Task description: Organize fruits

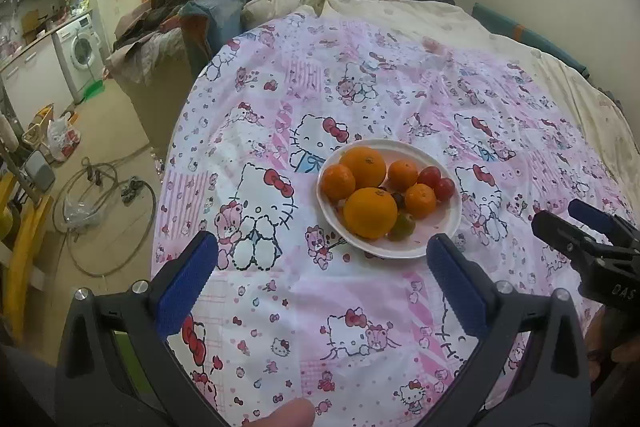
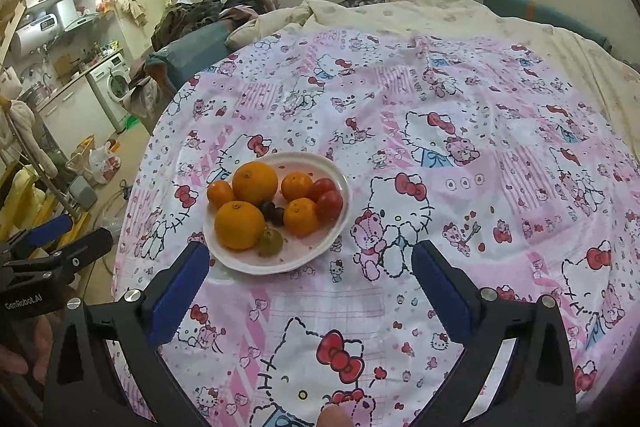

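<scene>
The white plate (image 1: 440, 247) sits on the pink cartoon-cat sheet (image 1: 280, 307) that covers the bed, just right of centre in my left wrist view and left of centre in my right wrist view. On it lie two large oranges (image 1: 370, 213), three smaller tangerines (image 1: 420, 201), two red cherry tomatoes (image 1: 444, 188) at the plate's right edge, a couple of dark grapes (image 2: 272, 211) in the middle and one greenish tomato (image 1: 401, 227) at the near rim.

My left hand-held gripper (image 1: 322, 257) hovers short of the plate with its blue pads spread wide apart and nothing between them. My right hand-held gripper (image 2: 310, 269) hangs the same way, fingers wide apart and empty, the plate just beyond its left pad.

A cream quilt (image 1: 400, 11) lies past the sheet. A washing machine (image 1: 82, 51) stands at the far left of the frame.
</scene>
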Demonstrator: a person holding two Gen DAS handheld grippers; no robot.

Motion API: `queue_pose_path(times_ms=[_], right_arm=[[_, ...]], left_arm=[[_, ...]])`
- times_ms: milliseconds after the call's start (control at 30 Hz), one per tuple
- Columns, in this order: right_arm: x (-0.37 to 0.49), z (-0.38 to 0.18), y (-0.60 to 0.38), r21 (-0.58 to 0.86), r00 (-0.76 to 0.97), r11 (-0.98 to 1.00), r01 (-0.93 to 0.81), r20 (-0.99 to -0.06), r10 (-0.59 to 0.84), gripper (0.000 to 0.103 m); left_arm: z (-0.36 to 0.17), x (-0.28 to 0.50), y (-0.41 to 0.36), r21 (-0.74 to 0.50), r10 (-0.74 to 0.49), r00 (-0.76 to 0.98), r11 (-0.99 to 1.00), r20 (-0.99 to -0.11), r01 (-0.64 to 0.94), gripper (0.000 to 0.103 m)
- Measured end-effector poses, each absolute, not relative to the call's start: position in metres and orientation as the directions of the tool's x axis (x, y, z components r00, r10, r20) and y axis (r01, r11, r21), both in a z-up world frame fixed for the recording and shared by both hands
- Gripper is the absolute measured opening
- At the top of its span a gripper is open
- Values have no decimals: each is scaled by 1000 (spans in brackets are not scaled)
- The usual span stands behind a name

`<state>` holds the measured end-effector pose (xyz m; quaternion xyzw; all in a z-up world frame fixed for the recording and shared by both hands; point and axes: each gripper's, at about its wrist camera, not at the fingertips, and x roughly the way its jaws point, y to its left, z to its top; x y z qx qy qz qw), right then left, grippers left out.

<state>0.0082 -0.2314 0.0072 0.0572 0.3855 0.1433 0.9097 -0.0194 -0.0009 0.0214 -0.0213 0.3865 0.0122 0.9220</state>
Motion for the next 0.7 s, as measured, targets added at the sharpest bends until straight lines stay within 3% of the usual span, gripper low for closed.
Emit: queue_pose_path(times_ms=[700], right_arm=[[5,7,-226,176,668,959,-223,-688,282,103]], left_arm=[[20,-18,4,-46,9,687,997,-727,-61,103]])
